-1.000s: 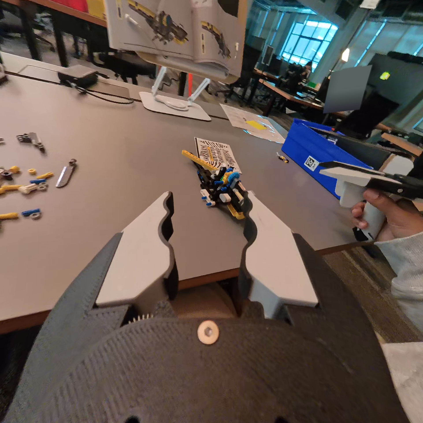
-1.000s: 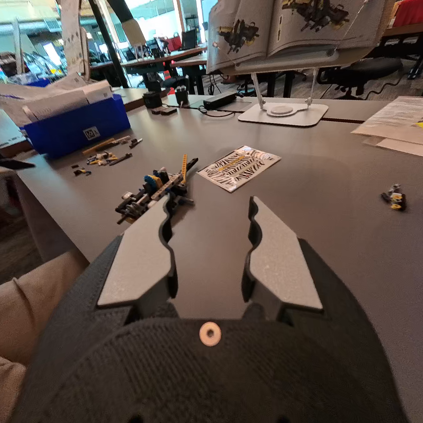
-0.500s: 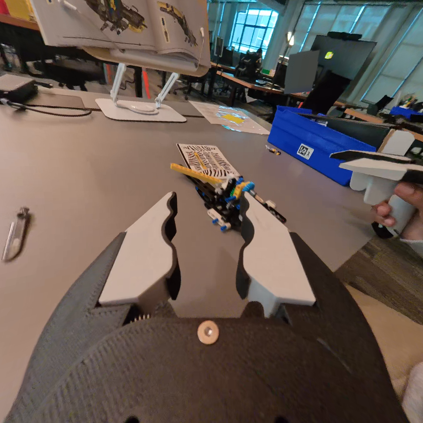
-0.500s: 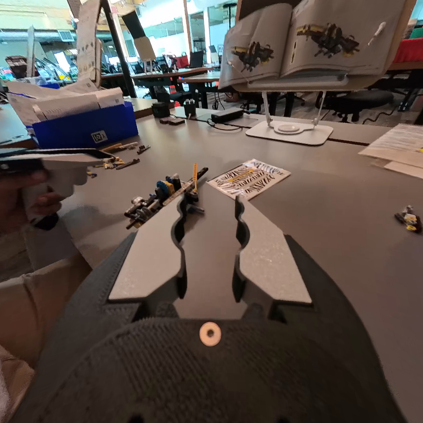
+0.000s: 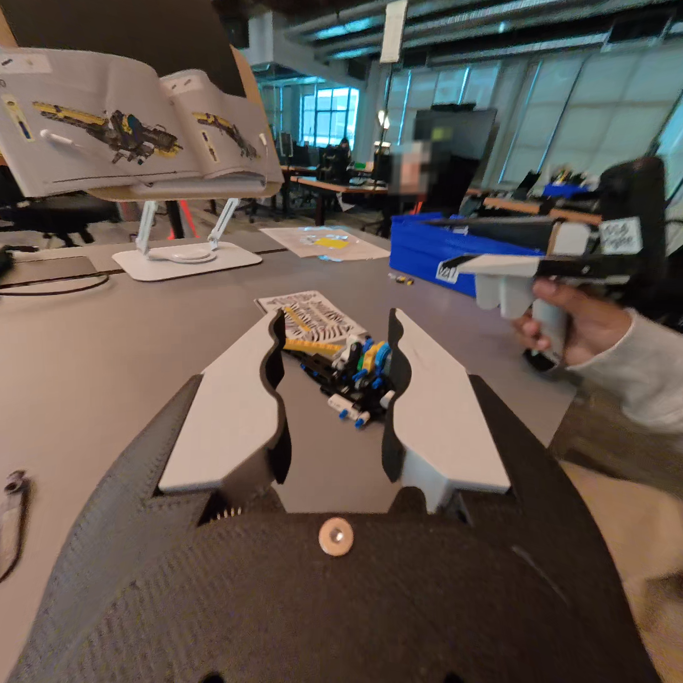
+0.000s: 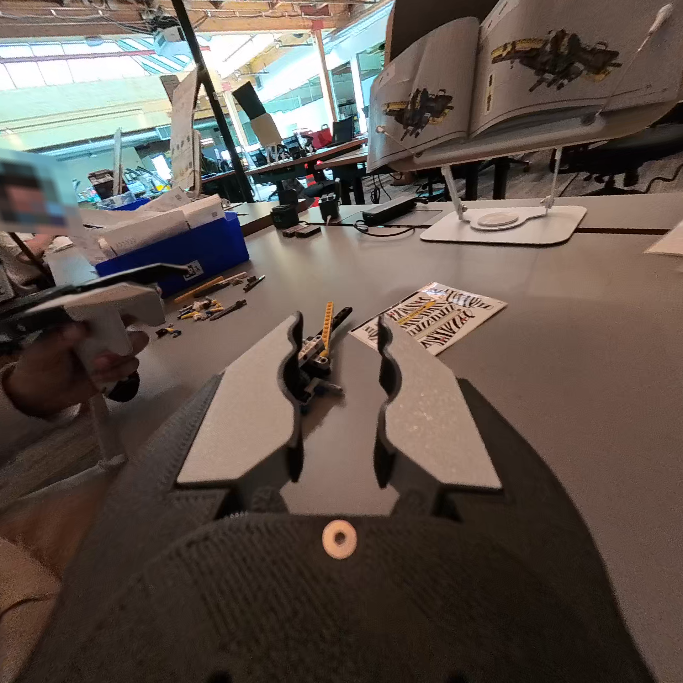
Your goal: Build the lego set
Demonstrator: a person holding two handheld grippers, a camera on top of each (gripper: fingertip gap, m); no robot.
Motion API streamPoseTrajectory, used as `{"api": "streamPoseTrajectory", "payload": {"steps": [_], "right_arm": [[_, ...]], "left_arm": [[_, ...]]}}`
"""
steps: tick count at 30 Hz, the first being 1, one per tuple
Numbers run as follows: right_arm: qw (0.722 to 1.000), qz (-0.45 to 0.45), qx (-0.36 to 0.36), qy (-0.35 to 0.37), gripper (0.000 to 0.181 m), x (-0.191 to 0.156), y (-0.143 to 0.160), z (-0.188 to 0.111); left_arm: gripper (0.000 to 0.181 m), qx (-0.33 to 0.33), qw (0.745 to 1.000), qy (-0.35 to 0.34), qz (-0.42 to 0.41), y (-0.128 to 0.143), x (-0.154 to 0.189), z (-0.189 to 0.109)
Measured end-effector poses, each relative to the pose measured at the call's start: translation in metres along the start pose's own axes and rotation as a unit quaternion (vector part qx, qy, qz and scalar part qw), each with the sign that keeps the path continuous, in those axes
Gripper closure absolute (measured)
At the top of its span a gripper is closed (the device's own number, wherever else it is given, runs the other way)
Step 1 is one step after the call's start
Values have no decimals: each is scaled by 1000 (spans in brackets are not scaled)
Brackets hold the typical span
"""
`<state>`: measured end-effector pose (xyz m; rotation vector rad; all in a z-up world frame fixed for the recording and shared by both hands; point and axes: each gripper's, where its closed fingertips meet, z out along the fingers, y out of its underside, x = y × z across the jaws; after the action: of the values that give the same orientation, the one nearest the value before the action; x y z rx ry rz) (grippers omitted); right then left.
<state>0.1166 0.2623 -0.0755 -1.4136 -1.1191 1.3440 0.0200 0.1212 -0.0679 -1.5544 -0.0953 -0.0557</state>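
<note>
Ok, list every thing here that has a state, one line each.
left gripper: open, empty, jaws either side of the model.
right gripper: open, empty.
lego model: part-built, lying on the table.
instruction book: open on its stand.
sticker sheet: flat on the table.
blue bin: holding papers.

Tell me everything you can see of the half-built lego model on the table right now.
The lego model is a long, narrow plastic assembly, mostly black beams with blue pins, white connectors, a blue gear and some yellow and green parts. A yellow holed beam angles up and out from one end. It lies flat on the grey table, its far end beside the striped sticker sheet. Both tools are open and aimed at it, the left tool framing it, neither visibly gripping it.
</note>
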Motion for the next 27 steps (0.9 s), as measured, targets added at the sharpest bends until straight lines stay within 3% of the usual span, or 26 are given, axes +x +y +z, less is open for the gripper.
{"api": "streamPoseTrajectory", "payload": {"steps": [2, 7, 15, 21, 25, 27], "right_arm": [[1000, -6, 8, 6, 142, -2, -2, -2], [998, -50, -19, 18, 142, -9, 9, -2], [995, -76, -50, 46, 142, 2, 23, 6], [982, -151, -53, 101, 119, 16, 22, 9], [973, -197, -58, 102, 139, 29, 20, 27], [980, -171, -79, 69, 181, 30, 26, 39]], "left_arm": [[126, -20, 999, -26, 13, 15, -7, -3], [128, -26, 998, -48, -11, 17, -11, -8], [127, -126, 990, -57, 0, 43, -12, 6], [127, -120, 990, -64, -46, 43, -25, 8], [136, -79, 992, -92, -21, 29, -51, 19], [149, -94, 987, -126, 24, 29, -75, 30]]}}
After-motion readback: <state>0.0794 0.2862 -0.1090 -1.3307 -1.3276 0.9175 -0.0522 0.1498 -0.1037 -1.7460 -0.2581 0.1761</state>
